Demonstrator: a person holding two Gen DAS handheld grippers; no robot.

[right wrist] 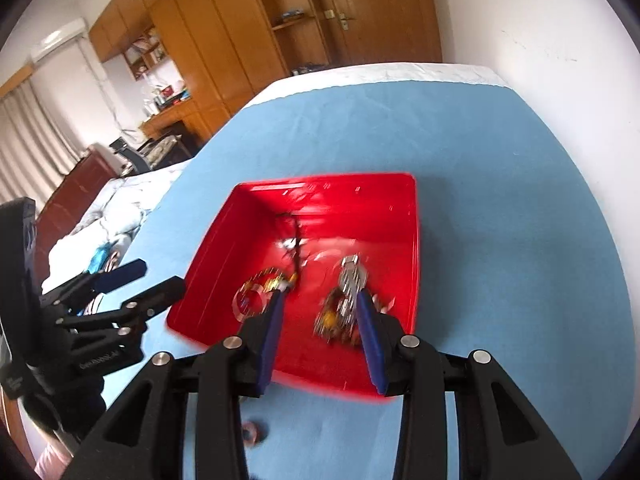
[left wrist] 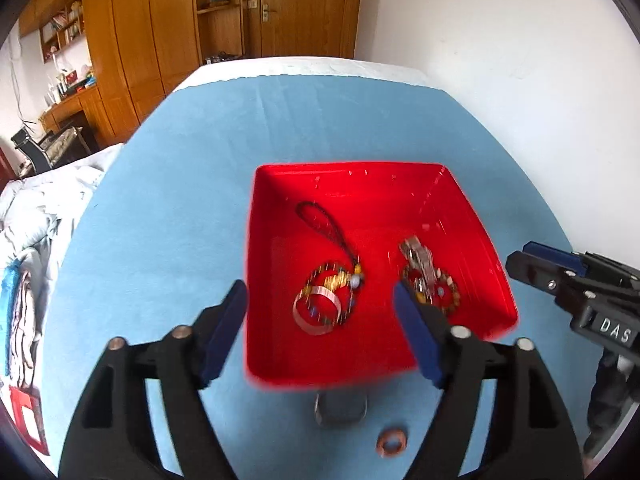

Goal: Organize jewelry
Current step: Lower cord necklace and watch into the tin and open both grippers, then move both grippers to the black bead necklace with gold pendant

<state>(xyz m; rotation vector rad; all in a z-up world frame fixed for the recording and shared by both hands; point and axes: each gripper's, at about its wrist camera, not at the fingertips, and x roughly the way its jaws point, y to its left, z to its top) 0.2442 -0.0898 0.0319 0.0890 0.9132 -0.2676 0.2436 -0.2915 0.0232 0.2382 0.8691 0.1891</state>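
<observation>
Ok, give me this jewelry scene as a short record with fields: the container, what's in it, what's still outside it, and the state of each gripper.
container: red tray on the blue cloth
in tray, left side: beaded bracelet with black cord and a silver bangle
in tray, right side: metal watch band over a second beaded bracelet
outside tray: small copper ring on the cloth, near edge
left gripper: jaws open, empty, over the tray
right gripper: jaws open, empty, over the tray
</observation>
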